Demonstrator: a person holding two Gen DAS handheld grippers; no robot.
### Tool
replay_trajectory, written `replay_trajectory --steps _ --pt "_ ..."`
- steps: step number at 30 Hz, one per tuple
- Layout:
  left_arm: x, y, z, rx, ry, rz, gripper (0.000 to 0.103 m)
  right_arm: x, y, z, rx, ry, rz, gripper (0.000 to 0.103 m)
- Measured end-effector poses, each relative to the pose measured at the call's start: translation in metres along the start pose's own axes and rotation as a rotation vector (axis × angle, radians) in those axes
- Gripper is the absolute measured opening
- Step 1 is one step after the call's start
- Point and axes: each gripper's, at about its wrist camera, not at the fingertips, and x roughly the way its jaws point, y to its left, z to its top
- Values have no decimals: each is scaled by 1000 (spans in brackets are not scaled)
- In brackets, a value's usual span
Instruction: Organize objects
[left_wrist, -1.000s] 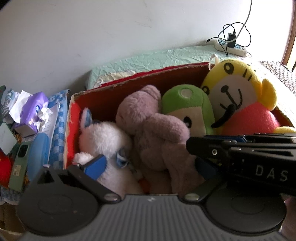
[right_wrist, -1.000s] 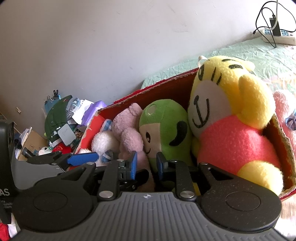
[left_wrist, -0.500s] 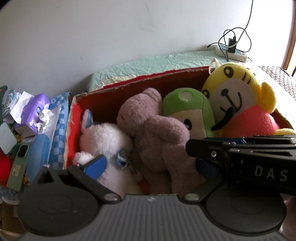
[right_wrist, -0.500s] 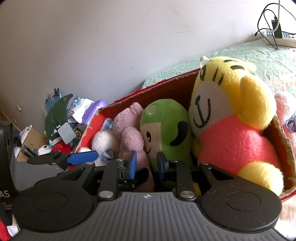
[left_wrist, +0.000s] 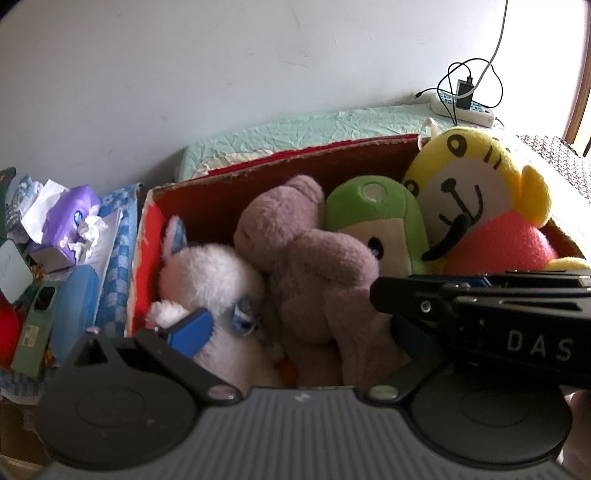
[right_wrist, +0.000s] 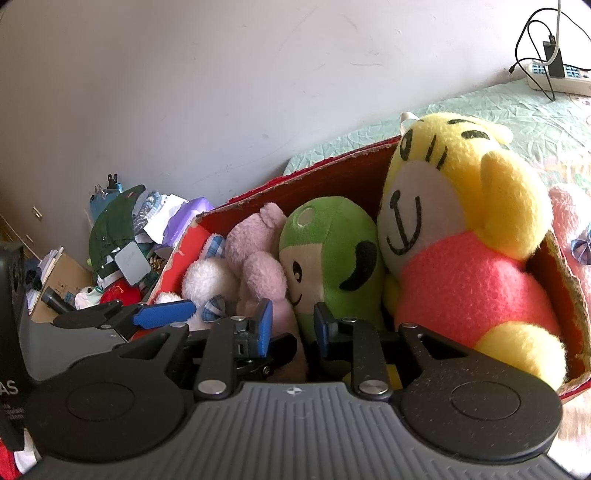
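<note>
While both tongs hang empty, right gripper (right_wrist: 291, 326) narrowly parted, left gripper (left_wrist: 295, 328) wide, the green plush (right_wrist: 328, 258) probably stands nearest the right, upright mid-box (right_wrist: 569, 280).

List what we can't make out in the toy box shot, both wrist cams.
- Floor of the red box: both views, covered by plush toys.
- Left gripper: its right finger sits behind the right gripper's body in the left view.
- Pink plush outside the box: cut off by the right view's edge.
- Power strip markings: too small.

Box (left_wrist: 173, 199) was packed w/ plush toys (left_wrist: 314, 266) across frame centre; free room only above them, upper frame
</note>
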Motion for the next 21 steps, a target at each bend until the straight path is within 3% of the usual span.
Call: replay_trajectory --steps 4,13,21 --pt "-5 -7 0 27 -1 41 102 -7 5 -3 -33 -17 -16 28" --pt "-41 -27 -3 60 -74 119 102 -38 3 -6 -55 -90 103 29" --pt "-63 -65 2 87 -109 75 102 -69 -23 -6 -9 -121 162 30"
